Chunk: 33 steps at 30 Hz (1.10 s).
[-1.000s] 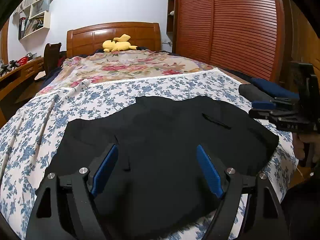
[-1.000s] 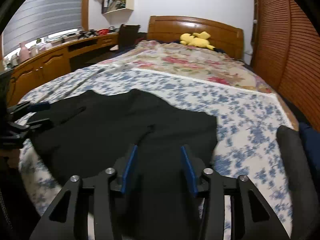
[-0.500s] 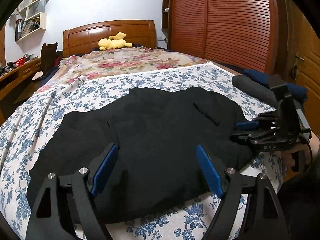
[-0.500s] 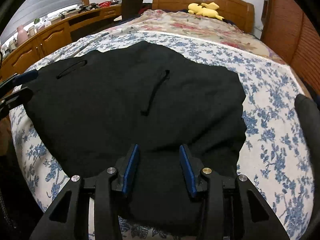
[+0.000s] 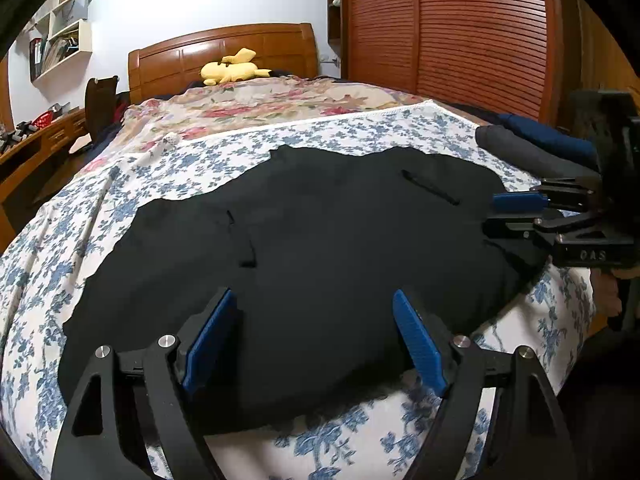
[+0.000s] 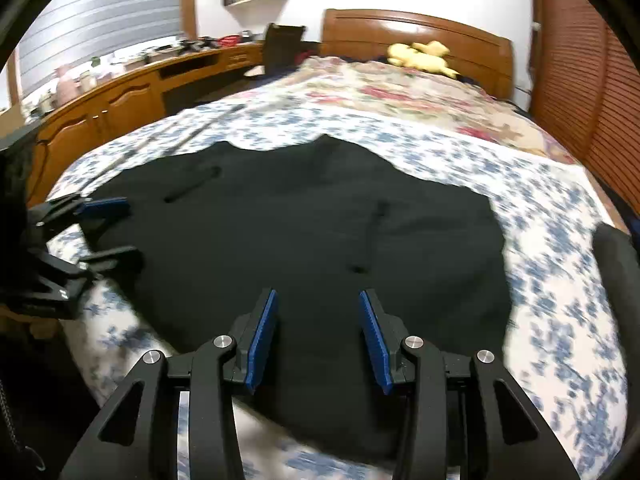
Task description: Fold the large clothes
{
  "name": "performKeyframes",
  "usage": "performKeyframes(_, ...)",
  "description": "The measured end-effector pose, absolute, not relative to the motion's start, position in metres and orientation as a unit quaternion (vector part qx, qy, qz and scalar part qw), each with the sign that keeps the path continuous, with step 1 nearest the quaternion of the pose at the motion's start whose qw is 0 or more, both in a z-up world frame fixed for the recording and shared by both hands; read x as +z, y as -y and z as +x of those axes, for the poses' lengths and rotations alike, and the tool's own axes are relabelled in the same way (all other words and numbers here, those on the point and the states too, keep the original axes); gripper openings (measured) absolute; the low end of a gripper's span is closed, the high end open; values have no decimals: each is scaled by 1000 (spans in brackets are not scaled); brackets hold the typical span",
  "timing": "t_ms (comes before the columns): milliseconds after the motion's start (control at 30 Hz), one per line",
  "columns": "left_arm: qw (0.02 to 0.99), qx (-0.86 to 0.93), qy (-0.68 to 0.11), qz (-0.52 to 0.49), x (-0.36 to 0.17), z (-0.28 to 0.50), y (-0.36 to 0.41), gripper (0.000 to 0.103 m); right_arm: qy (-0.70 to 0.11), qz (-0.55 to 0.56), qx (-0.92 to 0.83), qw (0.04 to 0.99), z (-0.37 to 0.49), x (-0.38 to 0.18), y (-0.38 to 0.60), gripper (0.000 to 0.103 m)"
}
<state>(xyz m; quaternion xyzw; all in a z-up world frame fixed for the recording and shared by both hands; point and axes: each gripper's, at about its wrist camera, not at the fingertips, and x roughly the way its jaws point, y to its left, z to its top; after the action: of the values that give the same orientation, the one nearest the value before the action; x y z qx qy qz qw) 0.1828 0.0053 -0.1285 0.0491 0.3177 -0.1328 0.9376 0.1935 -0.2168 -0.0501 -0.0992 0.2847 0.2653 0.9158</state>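
Fingers [image 5: 208, 338] of the left gripper [image 5: 316, 340] stand wide apart, released, nothing pinched between them; they hang over the near hem of the black garment [image 5: 320, 240]. The right gripper [image 6: 316, 336] has its fingers parted less widely, also released, with black cloth below the gap but no pad pressing on it.

The garment lies spread nearly flat on the bed [image 5: 200, 160], over the blue-flowered sheet, its near edge reaching the mattress end. It looks laid out this way so that edges and corners can be found for folding. No fold is made yet, by the look of it.

Each gripper shows in the other's view, one at each side of the garment: the pair seems placed to take the two near corners together, so the cloth lifts evenly.

A yellow plush toy [image 5: 234, 68] sits far off at the headboard. Folded dark clothes [image 5: 532, 148] lie at the right edge, likely set apart already.
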Motion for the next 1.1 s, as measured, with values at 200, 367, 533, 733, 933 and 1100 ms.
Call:
performKeyframes(200,936,-123,-328,46,-134,184,-15,81,-293,-136,293,900,194,-65,180,44)
performKeyframes(367,940,-129,-313,37,-131,181,-18,81,-340,-134,306,879,213,-87,176,44)
performKeyframes(533,942,-133,-305,28,-127,179,-18,81,-325,-130,300,888,212,-88,173,45)
performKeyframes(733,944,-140,-296,26,-122,171,-12,81,-301,-105,278,906,183,-75,187,46)
performKeyframes(933,945,-151,-288,31,-116,168,0,81,-277,-105,215,931,159,-61,226,62)
performKeyframes(1100,943,-162,-290,36,-116,169,8,81,-299,-80,163,937,160,-63,267,62)
